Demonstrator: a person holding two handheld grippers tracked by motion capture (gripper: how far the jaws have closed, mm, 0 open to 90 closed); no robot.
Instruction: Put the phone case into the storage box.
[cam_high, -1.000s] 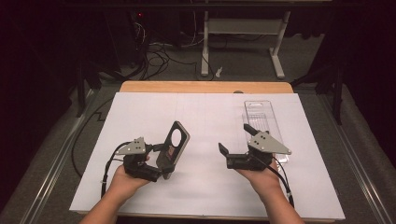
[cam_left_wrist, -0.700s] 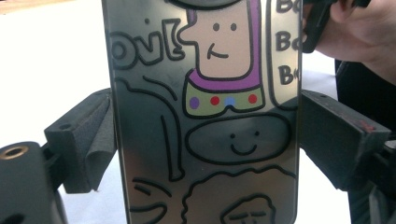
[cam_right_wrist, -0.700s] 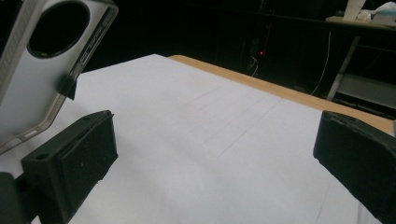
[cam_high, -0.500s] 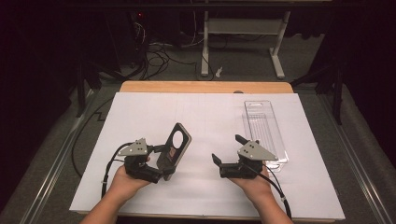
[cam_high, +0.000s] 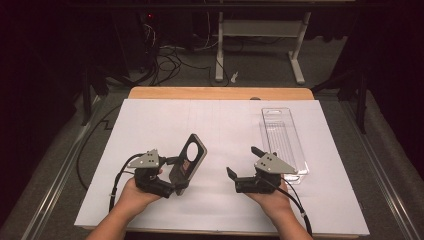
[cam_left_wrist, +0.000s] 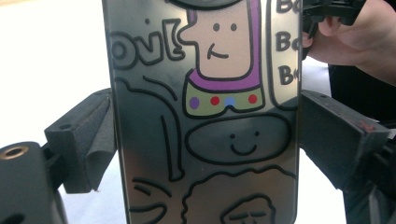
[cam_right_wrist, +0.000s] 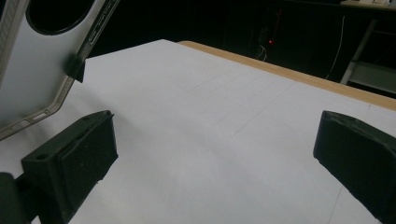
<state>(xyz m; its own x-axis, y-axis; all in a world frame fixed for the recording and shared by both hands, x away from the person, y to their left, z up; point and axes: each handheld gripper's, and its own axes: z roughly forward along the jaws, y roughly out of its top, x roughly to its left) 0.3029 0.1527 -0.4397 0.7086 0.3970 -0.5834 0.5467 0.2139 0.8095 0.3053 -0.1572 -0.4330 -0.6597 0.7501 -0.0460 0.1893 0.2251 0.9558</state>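
Note:
A dark phone case (cam_high: 189, 161) with cartoon drawings and a round camera hole stands tilted upright over the white sheet, left of centre. My left gripper (cam_high: 176, 174) is shut on its lower part. In the left gripper view both black jaws press the side edges of the case (cam_left_wrist: 205, 112), around the left gripper (cam_left_wrist: 205, 144). My right gripper (cam_high: 243, 162) rests low on the sheet to the right, open, with nothing between its jaws. In the right gripper view the right gripper (cam_right_wrist: 215, 158) faces bare sheet, and the case's pale inner side (cam_right_wrist: 32, 79) shows at the top left.
A clear plastic package (cam_high: 282, 140) lies flat on the white sheet (cam_high: 165, 120) at the right, just behind the right hand. The wooden table edge (cam_high: 220, 93) runs along the back. Beyond it are a dark floor, cables and a desk frame (cam_high: 260, 30).
The right gripper has sunk toward the sheet and drawn slightly nearer and to the left, uncovering more of the clear package. The left gripper and the case have stayed put.

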